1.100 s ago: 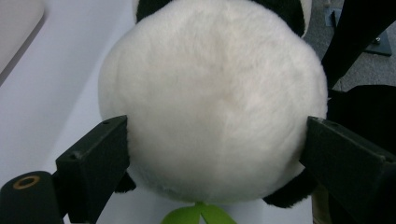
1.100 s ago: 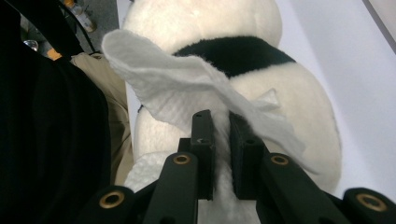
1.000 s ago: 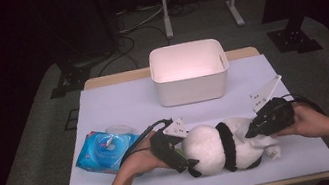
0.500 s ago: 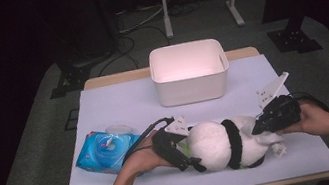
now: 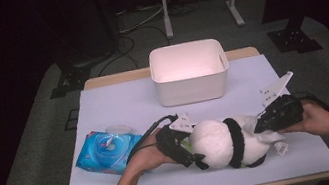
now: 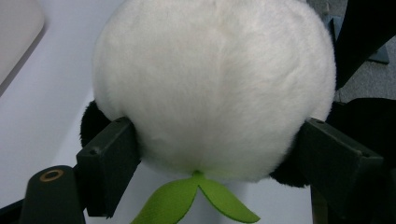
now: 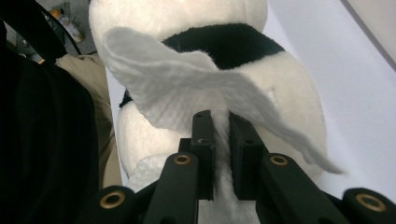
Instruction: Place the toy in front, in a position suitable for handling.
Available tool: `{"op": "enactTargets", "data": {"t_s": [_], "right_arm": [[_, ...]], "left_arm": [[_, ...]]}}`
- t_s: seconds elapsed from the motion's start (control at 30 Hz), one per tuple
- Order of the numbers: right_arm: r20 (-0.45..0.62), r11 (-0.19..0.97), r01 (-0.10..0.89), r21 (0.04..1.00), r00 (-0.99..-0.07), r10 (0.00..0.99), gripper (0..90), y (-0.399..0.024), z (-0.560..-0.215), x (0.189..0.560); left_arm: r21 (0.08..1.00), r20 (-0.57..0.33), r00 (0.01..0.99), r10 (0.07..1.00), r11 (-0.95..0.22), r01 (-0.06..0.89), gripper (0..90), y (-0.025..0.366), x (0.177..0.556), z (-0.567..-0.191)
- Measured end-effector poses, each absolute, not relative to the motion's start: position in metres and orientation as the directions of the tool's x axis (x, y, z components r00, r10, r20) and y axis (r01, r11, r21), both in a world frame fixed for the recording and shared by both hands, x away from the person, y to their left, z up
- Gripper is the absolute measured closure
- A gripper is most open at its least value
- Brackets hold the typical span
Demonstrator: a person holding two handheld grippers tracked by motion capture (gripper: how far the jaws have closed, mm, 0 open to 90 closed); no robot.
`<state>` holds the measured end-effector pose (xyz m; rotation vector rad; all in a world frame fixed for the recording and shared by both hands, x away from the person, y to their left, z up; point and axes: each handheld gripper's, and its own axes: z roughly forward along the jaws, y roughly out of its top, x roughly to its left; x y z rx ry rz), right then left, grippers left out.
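Observation:
A plush panda (image 5: 216, 142) lies on its side near the table's front edge, white with a black band. My left gripper (image 5: 189, 148) sits at its left end, and the jaws have just been closing. The pads (image 6: 109, 163) now press both sides of the round white head (image 6: 215, 79) above a green felt leaf (image 6: 196, 200). From the right, my right gripper (image 5: 261, 128) is shut on a white wipe (image 7: 187, 88). The wipe drapes against the panda's body (image 7: 289, 88) beside the black band.
A white bin (image 5: 189, 73) stands open at the back middle of the table (image 5: 119, 105). A blue pack of wipes (image 5: 106, 150) lies at the front left, close to my left hand. Dark floor, cables and stands surround the table.
The panda and the right gripper have edged slightly to the right. The left gripper stays at the head, and both hands have barely moved.

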<state>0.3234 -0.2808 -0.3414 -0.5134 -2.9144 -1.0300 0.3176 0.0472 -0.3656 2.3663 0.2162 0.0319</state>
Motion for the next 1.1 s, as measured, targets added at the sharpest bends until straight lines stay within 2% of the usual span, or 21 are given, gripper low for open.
{"op": "enactTargets", "data": {"t_s": [0.23,0.73,1.1], "right_arm": [[0.070,0.750,0.270,0.604,-0.955,0.288,81.0,-0.274,-0.335,0.319],[0.045,0.749,0.222,0.624,-0.967,0.250,80.9,-0.260,-0.327,0.315],[0.026,0.762,0.120,0.636,-0.990,0.135,80.9,-0.224,-0.314,0.302]], "left_arm": [[0.677,-0.028,0.986,0.164,-0.723,0.139,18.4,0.048,0.318,-0.364],[0.693,-0.018,0.986,0.166,-0.709,0.132,18.2,0.042,0.319,-0.354],[0.711,-0.016,0.985,0.171,-0.691,0.131,18.2,0.032,0.321,-0.344]]}}
